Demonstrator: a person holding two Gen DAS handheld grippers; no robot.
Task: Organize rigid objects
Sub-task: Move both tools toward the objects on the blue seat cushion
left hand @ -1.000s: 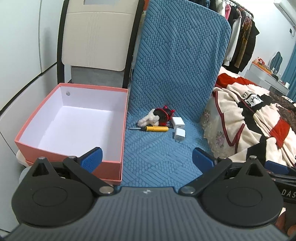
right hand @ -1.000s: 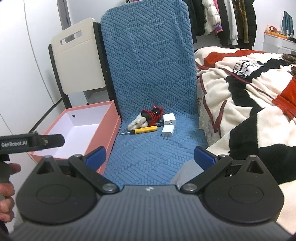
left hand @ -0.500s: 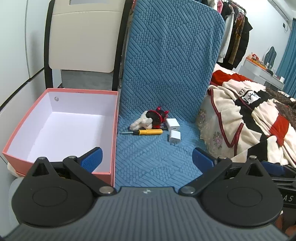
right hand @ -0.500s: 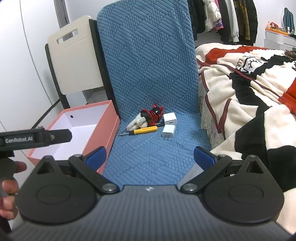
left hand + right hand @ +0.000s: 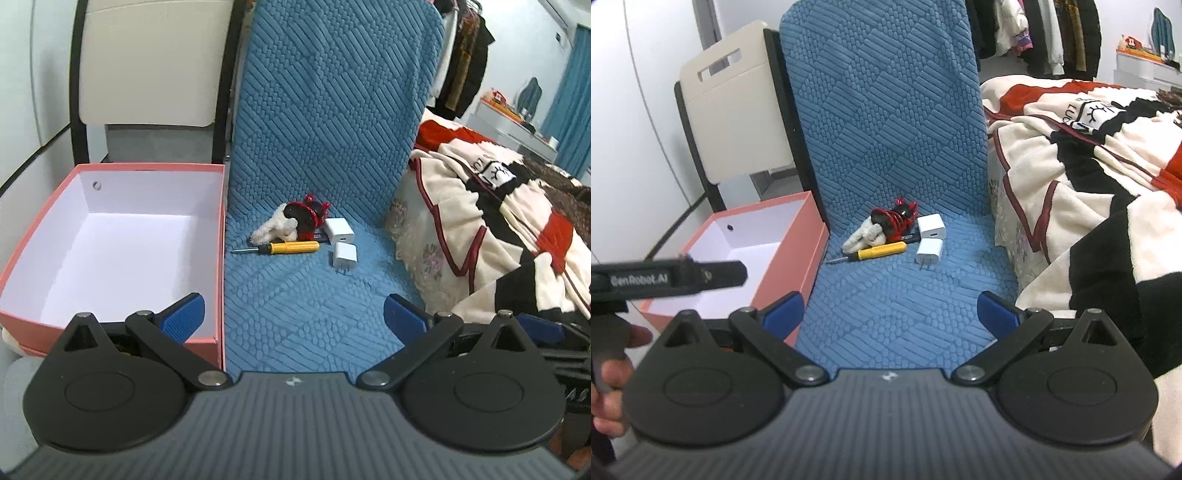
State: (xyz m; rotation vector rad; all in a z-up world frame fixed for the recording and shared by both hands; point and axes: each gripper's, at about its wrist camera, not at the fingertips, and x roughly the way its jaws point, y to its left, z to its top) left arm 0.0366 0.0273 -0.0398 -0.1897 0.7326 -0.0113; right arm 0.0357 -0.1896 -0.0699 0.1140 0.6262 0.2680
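A yellow screwdriver (image 5: 288, 247) (image 5: 877, 252), two white chargers (image 5: 344, 256) (image 5: 339, 230) (image 5: 928, 251) (image 5: 931, 227), a red-and-black toy (image 5: 306, 218) (image 5: 894, 218) and a white fluffy item (image 5: 275, 229) (image 5: 864, 234) lie together at the back of a blue-covered chair seat (image 5: 306, 314) (image 5: 905, 306). An open pink box (image 5: 110, 254) (image 5: 764, 258) with a white inside stands left of the seat. My left gripper (image 5: 293, 319) and right gripper (image 5: 892, 312) are both open and empty, well short of the objects.
A cream chair back (image 5: 147, 62) stands behind the box. A bed with a red, black and cream blanket (image 5: 498, 229) (image 5: 1089, 147) lies right of the seat. The left gripper's body (image 5: 665, 278) crosses the right wrist view's left side.
Both grippers have moved a little closer to the seat. The left view has swung so the box lies more in front of it. Both grippers stay open.
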